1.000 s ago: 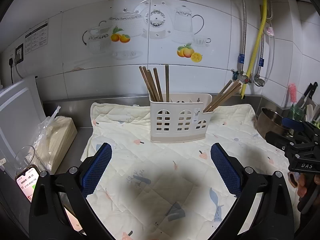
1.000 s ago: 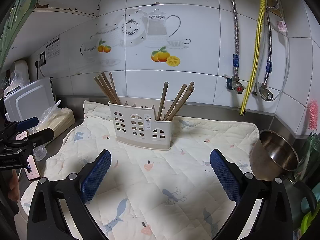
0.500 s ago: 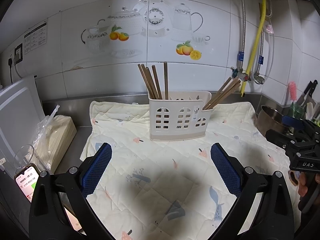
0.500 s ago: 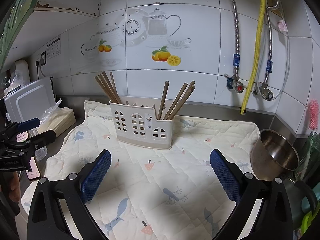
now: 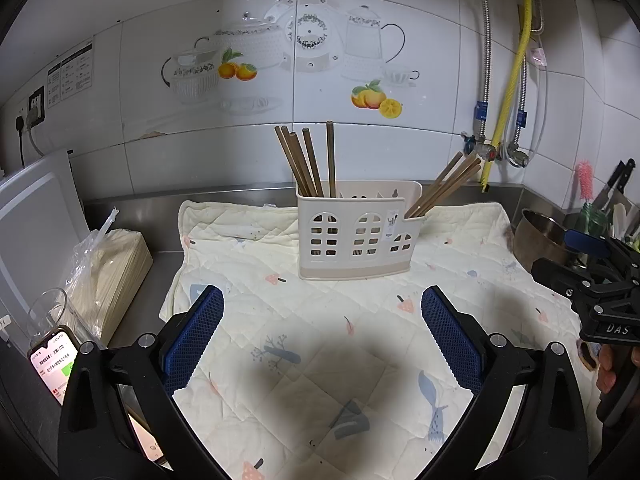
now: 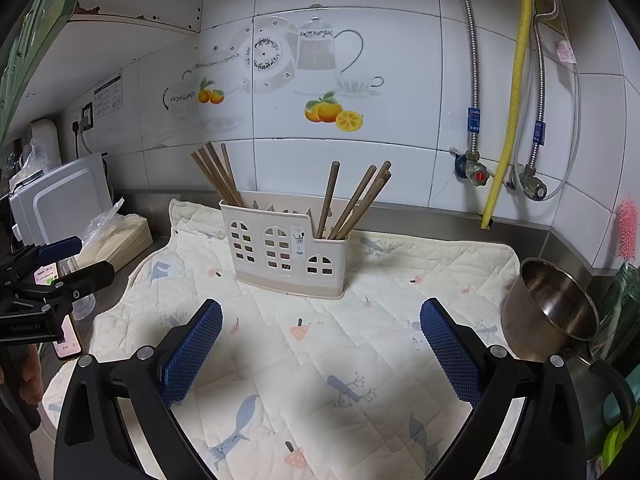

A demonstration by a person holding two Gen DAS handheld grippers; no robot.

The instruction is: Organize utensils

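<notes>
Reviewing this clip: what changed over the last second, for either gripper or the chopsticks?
Barely anything. The left gripper eased slightly back and tilted, so the utensil holder sits a little lower in its view; the right gripper hardly shifted. Nothing was grasped or released. Both stay open and empty, and the chopsticks remain in two bunches at either end of the holder on the quilted mat.

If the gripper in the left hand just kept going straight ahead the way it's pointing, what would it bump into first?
Most likely the utensil holder. The left gripper, open and empty, points across bare quilted mat toward it, and nothing stands between. It may run low enough to graze the mat first; depth is hard to judge.
</notes>
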